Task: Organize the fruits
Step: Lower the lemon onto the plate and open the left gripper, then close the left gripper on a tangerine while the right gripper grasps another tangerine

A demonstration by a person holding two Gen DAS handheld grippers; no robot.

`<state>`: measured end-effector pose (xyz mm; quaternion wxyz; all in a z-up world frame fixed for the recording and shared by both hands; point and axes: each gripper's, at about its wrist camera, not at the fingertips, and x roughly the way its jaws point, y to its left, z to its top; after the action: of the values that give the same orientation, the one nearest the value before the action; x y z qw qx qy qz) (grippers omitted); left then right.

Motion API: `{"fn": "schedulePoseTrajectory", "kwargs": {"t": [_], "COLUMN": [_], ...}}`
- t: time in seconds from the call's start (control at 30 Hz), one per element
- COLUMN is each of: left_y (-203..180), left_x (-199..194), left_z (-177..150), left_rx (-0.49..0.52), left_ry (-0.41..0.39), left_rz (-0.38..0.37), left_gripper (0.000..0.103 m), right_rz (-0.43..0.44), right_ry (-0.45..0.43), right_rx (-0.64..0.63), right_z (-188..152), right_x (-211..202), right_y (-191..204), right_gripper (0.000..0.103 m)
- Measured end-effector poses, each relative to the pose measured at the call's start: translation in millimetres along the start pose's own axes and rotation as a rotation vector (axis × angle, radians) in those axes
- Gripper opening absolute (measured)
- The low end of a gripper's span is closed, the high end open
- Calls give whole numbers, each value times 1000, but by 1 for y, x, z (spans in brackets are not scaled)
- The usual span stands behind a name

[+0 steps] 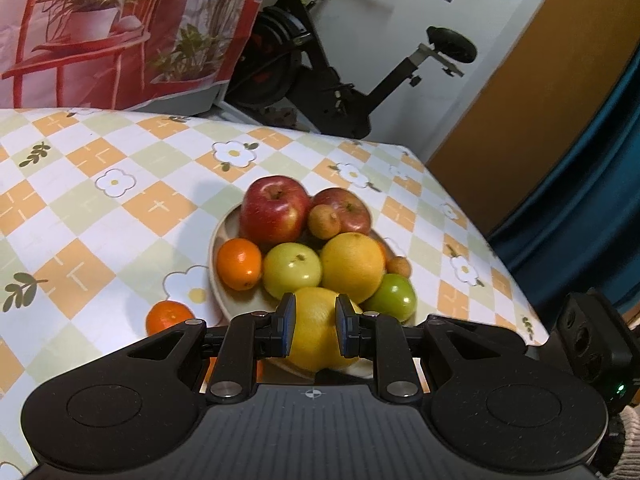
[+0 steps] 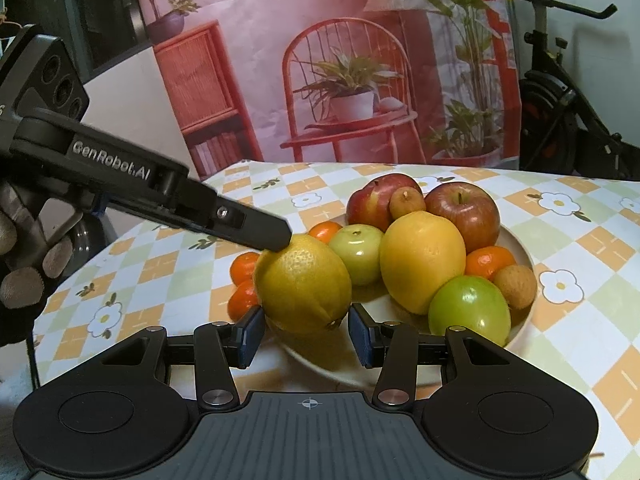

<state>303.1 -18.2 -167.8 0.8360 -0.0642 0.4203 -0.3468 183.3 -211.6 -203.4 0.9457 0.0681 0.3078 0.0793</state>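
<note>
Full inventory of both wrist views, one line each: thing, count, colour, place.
plate: 1, cream, mid-table
red apples: 2, plate's far side
yellow citrus: 2, one at the plate's centre, one at its near rim
green fruits: 2, on plate
tangerines: 4, orange, two on plate, two on cloth
small brown fruits: 2, on plate
tablecloth: 1, orange-green check
backdrop: 1, red-pink print, behind table
exercise bike: 1, black, behind table
left gripper: black, shut, tip on near citrus
right gripper: black, flanks near citrus, grip unclear
hand: 1, holds left gripper

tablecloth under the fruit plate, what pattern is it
The tablecloth is an orange, pale green and white check with white flowers, clearest in the left wrist view.
</note>
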Motion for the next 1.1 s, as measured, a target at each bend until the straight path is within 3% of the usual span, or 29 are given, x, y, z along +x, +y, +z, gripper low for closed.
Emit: {"fn": "schedulePoseTrajectory", "kwargs": {"t": [0.13,0.37,0.6,1.1], "left_y": [2,17,13,2], "left_x": [5,9,10,12], "left_z": [-1,3,3,1], "left_rx": [15,-64,-54,2], "left_ry": [15,11,9,-6], "left_rz": [5,1,7,53], "left_gripper": [22,23,23,35], "right_rz": [6,10,7,-42], "right_ry": [-13,-3,-6,0], "right_rx": [13,-8,-4,23], "right_z": [8,11,8,1], "right_x": [8,14,12,1], "right_y": [-2,-2,-3,3], "right_gripper": [40,40,40,39]}}
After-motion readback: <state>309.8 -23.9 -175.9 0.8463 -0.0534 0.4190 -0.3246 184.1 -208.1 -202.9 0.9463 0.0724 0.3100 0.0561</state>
